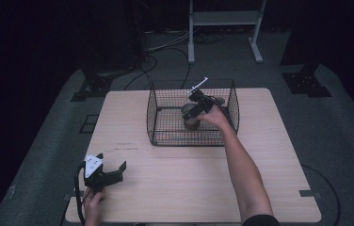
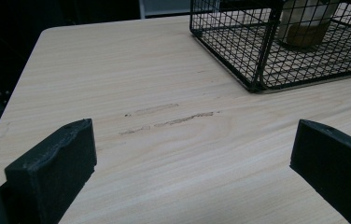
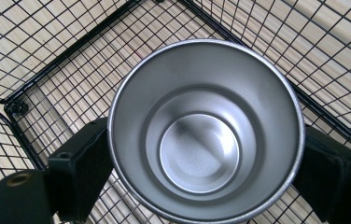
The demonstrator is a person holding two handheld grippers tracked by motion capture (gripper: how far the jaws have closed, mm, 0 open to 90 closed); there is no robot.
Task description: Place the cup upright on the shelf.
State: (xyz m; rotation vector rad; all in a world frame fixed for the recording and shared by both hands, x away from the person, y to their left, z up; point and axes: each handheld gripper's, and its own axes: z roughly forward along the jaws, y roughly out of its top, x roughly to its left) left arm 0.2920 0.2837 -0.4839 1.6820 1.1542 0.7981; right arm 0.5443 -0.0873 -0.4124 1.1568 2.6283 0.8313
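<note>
A steel cup (image 3: 206, 130) stands empty inside the wire basket (image 1: 165, 101), the right gripper (image 3: 206, 163) straddling it, jaws loosened; the left gripper (image 2: 192, 163) rests spread wide.

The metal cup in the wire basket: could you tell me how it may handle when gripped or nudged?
The metal cup looks rigid, so it should not deform. Its smooth, shiny wall may slip between pads. Standing upright on the wire basket grid, taller than wide, it could tip if nudged near the rim.
</note>
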